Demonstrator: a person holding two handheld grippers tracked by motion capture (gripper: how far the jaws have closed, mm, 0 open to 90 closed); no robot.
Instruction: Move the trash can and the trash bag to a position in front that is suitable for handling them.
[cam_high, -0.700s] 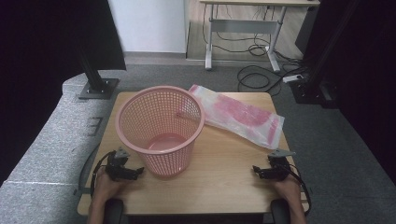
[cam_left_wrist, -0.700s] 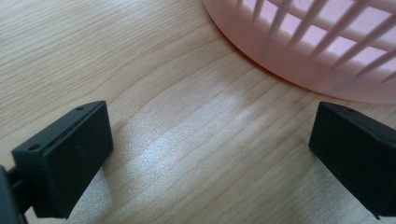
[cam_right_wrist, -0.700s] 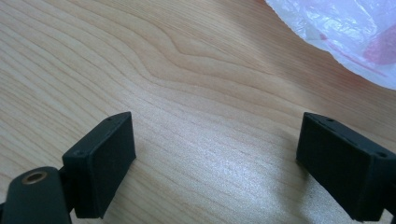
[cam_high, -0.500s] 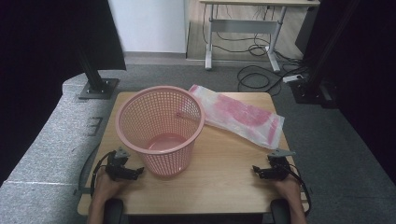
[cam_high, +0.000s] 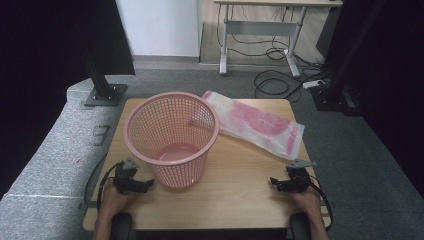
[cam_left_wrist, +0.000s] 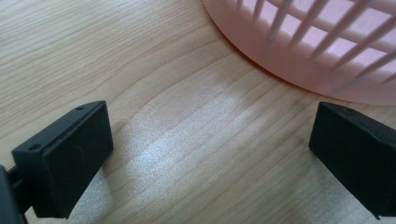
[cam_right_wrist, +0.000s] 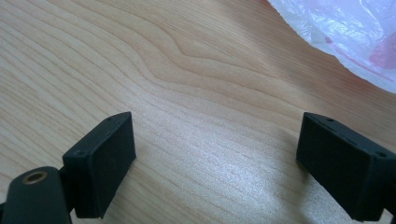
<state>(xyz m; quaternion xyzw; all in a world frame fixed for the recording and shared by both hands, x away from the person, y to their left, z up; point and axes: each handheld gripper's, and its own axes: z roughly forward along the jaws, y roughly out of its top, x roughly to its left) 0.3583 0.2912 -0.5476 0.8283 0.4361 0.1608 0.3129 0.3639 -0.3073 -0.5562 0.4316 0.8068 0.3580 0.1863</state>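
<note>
A pink mesh basket (cam_high: 171, 135) stands upright on the wooden table (cam_high: 240, 190), left of centre. Behind and right of it lies a flat pink-and-white plastic bag (cam_high: 255, 122). My left gripper (cam_high: 145, 185) rests on the table at the front left, just beside the basket's base, open with bare wood between its jaws; the basket's foot (cam_left_wrist: 308, 56) curves past the upper right of the left gripper view. My right gripper (cam_high: 274, 183) rests at the front right, open and holding nothing. A corner of the bag (cam_right_wrist: 345, 32) lies ahead of it in the right gripper view.
The table drops off to grey carpet on all sides. A black stand foot (cam_high: 102, 95) sits off the back left corner, another (cam_high: 332, 97) off the back right. Cables and a desk frame (cam_high: 260, 35) lie farther back. Bare wood spans the table's front between my hands.
</note>
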